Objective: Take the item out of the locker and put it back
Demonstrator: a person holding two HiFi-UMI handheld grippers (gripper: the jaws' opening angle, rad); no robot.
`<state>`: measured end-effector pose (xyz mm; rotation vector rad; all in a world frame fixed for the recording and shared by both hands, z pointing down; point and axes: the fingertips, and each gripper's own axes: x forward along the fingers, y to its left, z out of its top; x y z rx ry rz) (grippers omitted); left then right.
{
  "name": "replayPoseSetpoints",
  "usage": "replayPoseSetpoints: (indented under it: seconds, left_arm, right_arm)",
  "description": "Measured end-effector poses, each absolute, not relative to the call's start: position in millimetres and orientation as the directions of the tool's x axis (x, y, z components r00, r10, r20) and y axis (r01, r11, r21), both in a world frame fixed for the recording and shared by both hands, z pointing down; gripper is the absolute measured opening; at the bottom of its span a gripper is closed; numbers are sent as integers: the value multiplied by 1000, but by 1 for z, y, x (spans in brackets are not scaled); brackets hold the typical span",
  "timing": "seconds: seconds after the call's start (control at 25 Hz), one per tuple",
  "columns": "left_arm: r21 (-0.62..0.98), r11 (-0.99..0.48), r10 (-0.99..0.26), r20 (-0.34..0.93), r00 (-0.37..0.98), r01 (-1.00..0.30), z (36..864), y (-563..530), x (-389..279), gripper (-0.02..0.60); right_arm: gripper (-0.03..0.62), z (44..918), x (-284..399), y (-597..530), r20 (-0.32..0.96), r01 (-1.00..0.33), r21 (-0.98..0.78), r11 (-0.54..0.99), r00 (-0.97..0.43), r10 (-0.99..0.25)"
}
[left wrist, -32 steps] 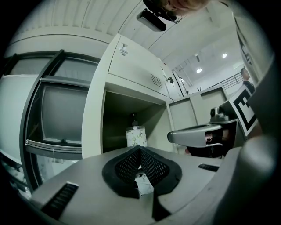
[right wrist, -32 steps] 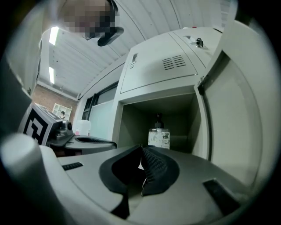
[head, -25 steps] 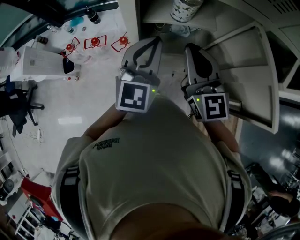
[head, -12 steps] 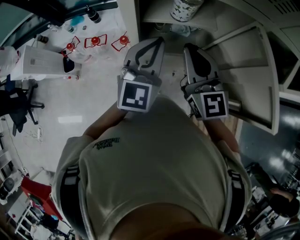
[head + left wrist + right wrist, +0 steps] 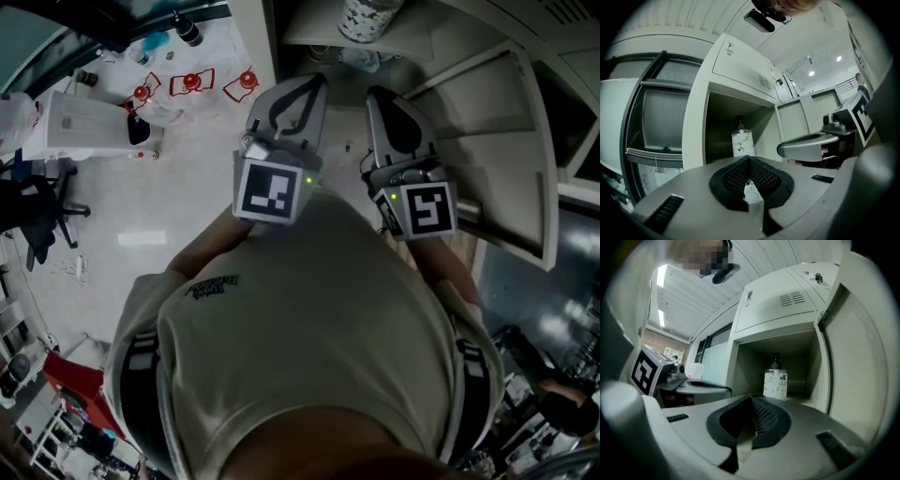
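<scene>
Pale grey metal locker (image 5: pixel 806 362) stands open, leaving its clear floral pump bottle (image 5: pixel 776 384) reachable before the left gripper (image 5: pixel 749 157) and right gripper (image 5: pixel 751 397), both closed, empty.

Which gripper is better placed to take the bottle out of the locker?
Right, probably. In the head view the right gripper points straight at the bottle; the left gripper sits off to one side. Both jaws are shut and empty.

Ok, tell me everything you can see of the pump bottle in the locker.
The pump bottle is a straight-sided, pale container that looks see-through. It is printed with small leafy sprigs and carries a white label with dark lettering. A dark pump head tops it. It stands upright and alone on the floor of the open locker compartment, touching only that floor.
</scene>
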<state>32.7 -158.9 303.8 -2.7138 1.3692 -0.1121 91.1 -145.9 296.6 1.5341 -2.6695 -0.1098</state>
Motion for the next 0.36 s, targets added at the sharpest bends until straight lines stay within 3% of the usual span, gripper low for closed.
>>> replayPoseSetpoints:
  seconds: [0.36]
  left_arm:
    - [-130,-597,-800,19,600,-791,302,-158,36,14]
  right_arm:
    - [0,299,93,-147,24,-861,59,505,-504,-863]
